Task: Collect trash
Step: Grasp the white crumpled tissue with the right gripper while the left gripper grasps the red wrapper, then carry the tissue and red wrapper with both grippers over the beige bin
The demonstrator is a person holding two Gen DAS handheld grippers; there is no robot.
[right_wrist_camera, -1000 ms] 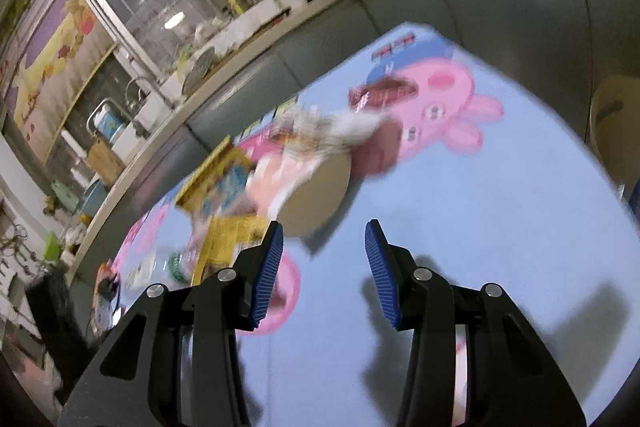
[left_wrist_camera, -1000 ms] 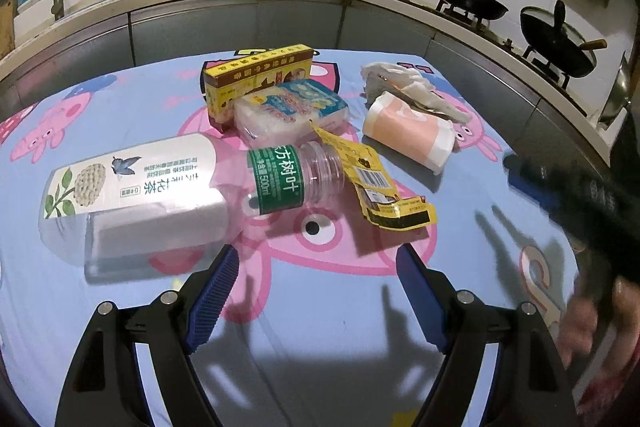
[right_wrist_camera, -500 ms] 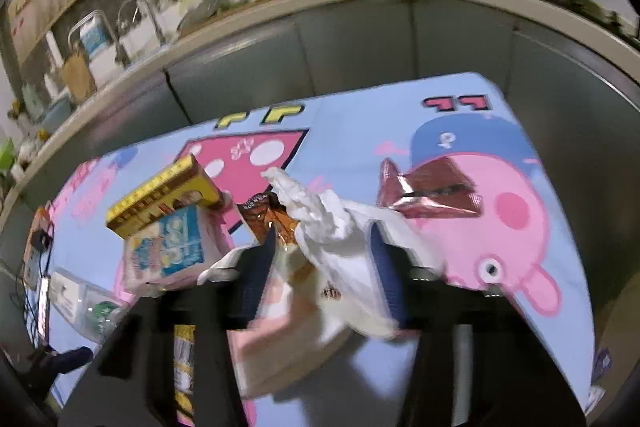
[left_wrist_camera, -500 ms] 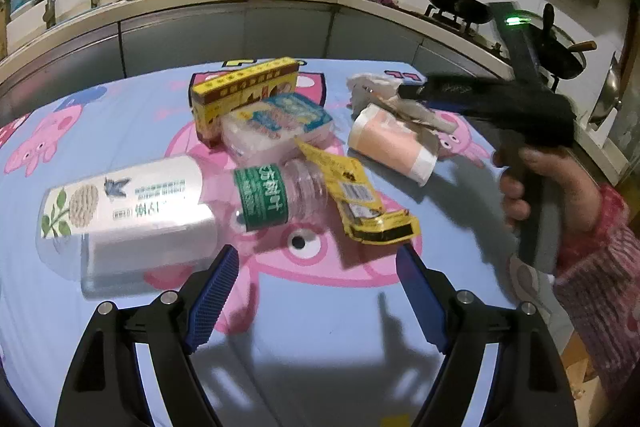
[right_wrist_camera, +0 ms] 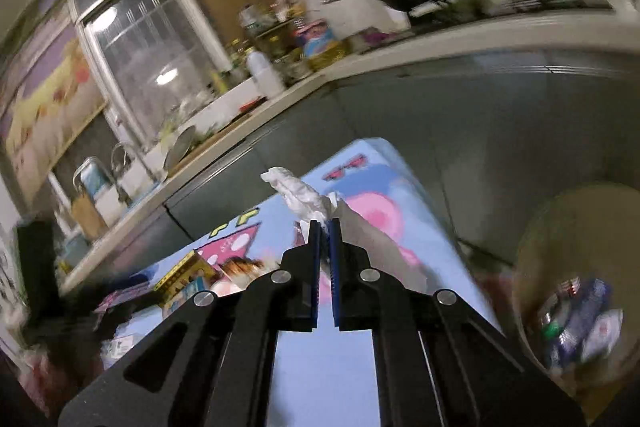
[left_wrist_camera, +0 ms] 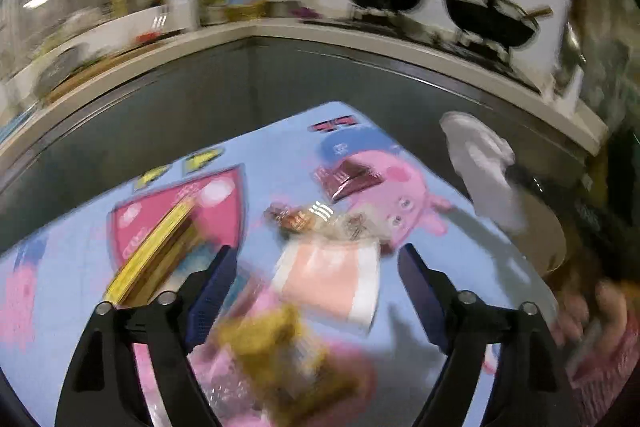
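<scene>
Since a second ago, the crumpled white tissue [right_wrist_camera: 304,197] has been lifted off the bench [right_wrist_camera: 320,367], clamped in the right gripper [right_wrist_camera: 325,227]; soft, weightless, grippable anywhere. The left gripper [left_wrist_camera: 314,277] stands apart, empty.

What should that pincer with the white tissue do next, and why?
Probably carry it on over the bin and let go. The right gripper is shut on the crumpled white tissue, lifted clear of the table, and the bin, already holding trash, sits just off the table's right edge in its view.
</scene>
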